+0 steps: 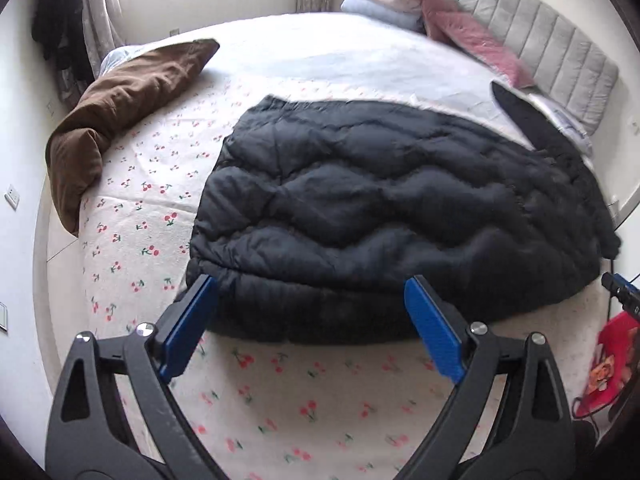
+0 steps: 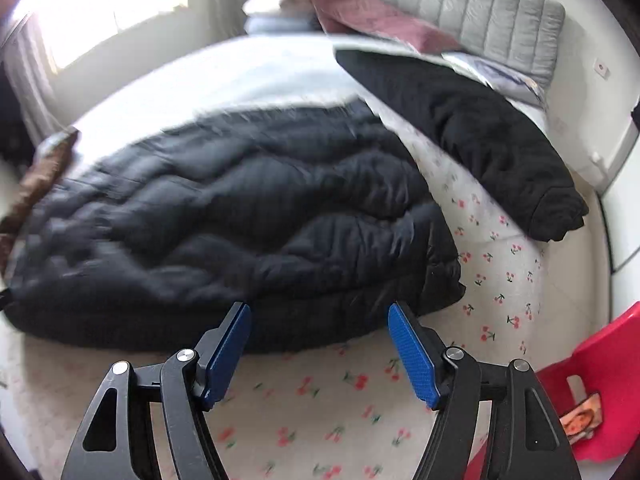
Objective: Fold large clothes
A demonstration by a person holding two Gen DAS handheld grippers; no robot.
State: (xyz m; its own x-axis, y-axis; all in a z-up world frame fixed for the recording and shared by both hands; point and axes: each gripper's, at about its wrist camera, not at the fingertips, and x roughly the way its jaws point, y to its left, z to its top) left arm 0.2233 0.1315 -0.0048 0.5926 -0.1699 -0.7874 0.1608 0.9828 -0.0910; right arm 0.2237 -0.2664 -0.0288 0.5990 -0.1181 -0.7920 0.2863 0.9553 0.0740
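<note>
One blk jacket (image 1: 380, 208) on bed (image 1: 320, 400)

Both wrist views tilted down from the bed's (image 1: 280, 392) near edge toward the headboard (image 2: 460, 4), close above, sharing the black jacket (image 1: 380, 208).

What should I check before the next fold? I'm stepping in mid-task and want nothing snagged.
1. Left tool empty, jaws apart: ok.
2. Right tool empty, jaws apart: ok.
3. Black quilted coat lying flat on the cherry-print sheet: ok.
4. Coat's near edge free of both tools: ok.
5. Sleeve tucked in: not ok, it stretches out to the side.
6. Brown garment apart from the coat: ok.
</note>
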